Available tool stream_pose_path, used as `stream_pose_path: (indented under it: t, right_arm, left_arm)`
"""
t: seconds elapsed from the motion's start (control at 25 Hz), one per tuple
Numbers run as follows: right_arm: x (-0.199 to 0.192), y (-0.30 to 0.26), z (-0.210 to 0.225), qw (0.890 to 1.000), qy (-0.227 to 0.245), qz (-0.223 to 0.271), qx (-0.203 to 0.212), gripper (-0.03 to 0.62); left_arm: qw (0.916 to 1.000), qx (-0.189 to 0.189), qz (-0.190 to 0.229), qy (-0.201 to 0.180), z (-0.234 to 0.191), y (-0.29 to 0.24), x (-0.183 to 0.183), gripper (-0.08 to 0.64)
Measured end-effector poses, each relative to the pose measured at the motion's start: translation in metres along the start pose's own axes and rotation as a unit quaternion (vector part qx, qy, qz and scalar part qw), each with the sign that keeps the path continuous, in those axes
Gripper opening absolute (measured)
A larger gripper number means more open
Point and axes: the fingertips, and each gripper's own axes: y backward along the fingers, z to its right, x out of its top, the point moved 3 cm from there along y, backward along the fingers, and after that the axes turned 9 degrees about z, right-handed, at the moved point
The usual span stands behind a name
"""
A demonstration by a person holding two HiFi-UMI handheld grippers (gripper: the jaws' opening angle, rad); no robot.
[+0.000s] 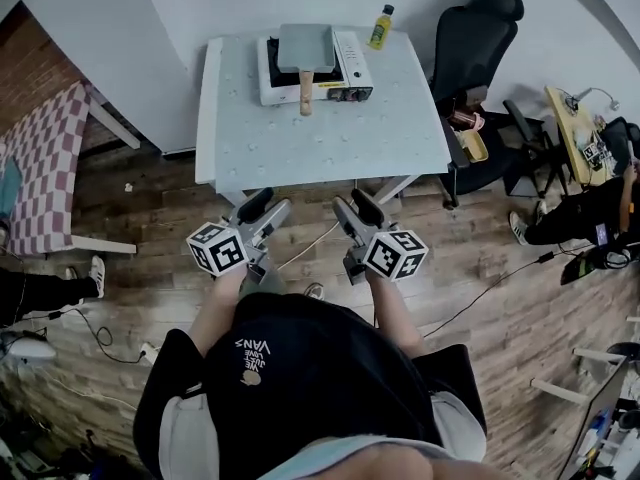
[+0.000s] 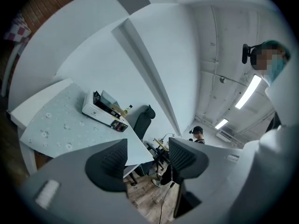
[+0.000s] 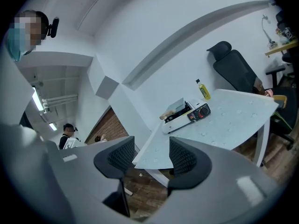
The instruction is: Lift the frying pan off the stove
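The brown wood-plank floor (image 1: pixel 520 308) fills most of what I see below me. On it stands one pale rectangular table (image 1: pixel 300 138), its top matte and sprinkled with small dots, with one black mesh-backed office chair (image 1: pixel 480 38) at its right end. At the table's far edge sits one white box-shaped portable gas stove (image 1: pixel 352 63). The flat grey rectangular frying pan (image 1: pixel 306 48) rests on it and covers the burner, and its single round wooden handle (image 1: pixel 305 96) points toward me. One yellow plastic bottle with a dark cap (image 1: pixel 380 28) stands just right of the stove.

I hold two grippers well short of the table. My left gripper (image 2: pixel 147 160) and right gripper (image 3: pixel 152 157) both have their ribbed black pads spread, with nothing between them. From either gripper the pan is small and seen nearly edge-on.
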Motion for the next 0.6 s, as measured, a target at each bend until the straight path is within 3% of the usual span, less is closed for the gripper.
stream_pose_path:
  t: [0.24,0.6]
  right_arm:
    - [0.005,-0.018,0.003,1.000,0.000,-0.005,0.015,0.224]
    - [0.017,-0.089,0.021,1.000,0.018,-0.018,0.002,0.224]
  left_arm:
    - [0.9984,0.001,0.039,0.041,-0.020,-0.020,0.023,0.279]
    - [0.9949,-0.031,0.015,0.094,-0.080,-0.099,0.070,0.298]
